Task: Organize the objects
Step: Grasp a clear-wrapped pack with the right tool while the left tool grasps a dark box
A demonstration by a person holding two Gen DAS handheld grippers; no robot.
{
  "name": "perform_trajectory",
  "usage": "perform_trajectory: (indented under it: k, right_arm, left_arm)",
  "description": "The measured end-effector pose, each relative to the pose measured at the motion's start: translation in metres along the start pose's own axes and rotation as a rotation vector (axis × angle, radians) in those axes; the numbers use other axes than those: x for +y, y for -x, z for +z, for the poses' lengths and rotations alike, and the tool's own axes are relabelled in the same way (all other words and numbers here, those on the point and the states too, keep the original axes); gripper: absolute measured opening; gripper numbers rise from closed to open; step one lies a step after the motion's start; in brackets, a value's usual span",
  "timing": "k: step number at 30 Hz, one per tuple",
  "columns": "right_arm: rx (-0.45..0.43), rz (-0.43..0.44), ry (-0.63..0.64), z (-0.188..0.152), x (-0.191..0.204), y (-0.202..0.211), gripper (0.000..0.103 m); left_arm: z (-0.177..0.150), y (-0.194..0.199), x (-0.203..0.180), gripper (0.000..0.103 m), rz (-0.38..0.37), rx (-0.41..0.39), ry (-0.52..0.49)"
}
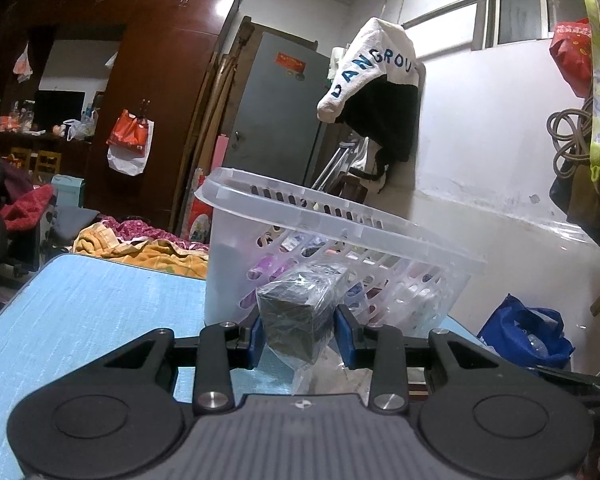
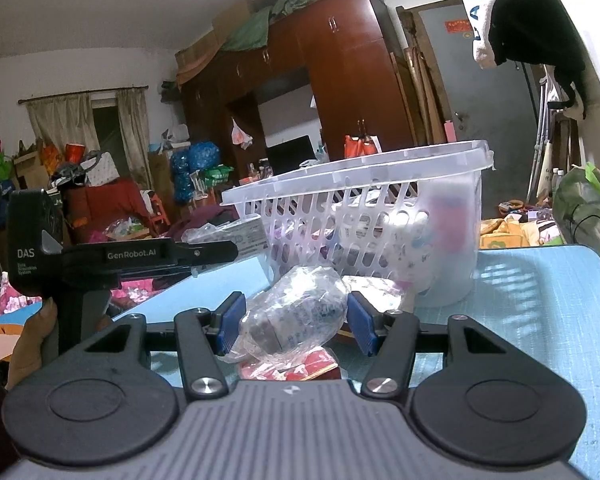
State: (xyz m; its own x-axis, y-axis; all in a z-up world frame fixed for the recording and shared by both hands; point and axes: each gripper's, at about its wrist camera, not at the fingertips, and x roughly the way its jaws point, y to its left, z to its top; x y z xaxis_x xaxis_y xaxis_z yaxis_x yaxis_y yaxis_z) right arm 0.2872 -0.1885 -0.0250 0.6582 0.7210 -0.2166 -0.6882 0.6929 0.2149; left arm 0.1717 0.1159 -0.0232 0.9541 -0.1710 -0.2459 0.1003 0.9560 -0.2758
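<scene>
A clear plastic basket [image 1: 332, 224] with slotted walls stands on the light blue table [image 1: 100, 300], holding several small packets. It also shows in the right wrist view [image 2: 364, 176]. My left gripper [image 1: 298, 330] is shut on a black box wrapped in clear plastic [image 1: 296, 312], just in front of the basket. My right gripper [image 2: 294, 322] is shut on a crumpled clear plastic bag with a dark item inside [image 2: 296, 312], above a red packet [image 2: 296, 368] on the table. The left gripper's body [image 2: 112, 260] shows at the left of the right wrist view.
A white and black garment [image 1: 376, 84] hangs on a rail to the right. A blue bag [image 1: 528, 332] sits below the table's right side. Bedding and clothes [image 1: 140, 244] lie behind the table, with brown wardrobes [image 1: 160, 80] beyond.
</scene>
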Motion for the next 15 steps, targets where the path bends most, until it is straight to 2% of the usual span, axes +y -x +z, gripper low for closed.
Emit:
perform_trajectory:
  k: [10,15]
  right_arm:
    - [-0.016,-0.003,-0.013,0.000,-0.002,0.002,0.059]
    - [-0.064,-0.011,-0.022,-0.002,-0.003,0.010,0.059]
  left_arm:
    - [0.000,-0.002,0.001,0.040,-0.002,0.005,0.009]
    - [0.000,-0.001,0.001,0.040,-0.005,0.003,0.009]
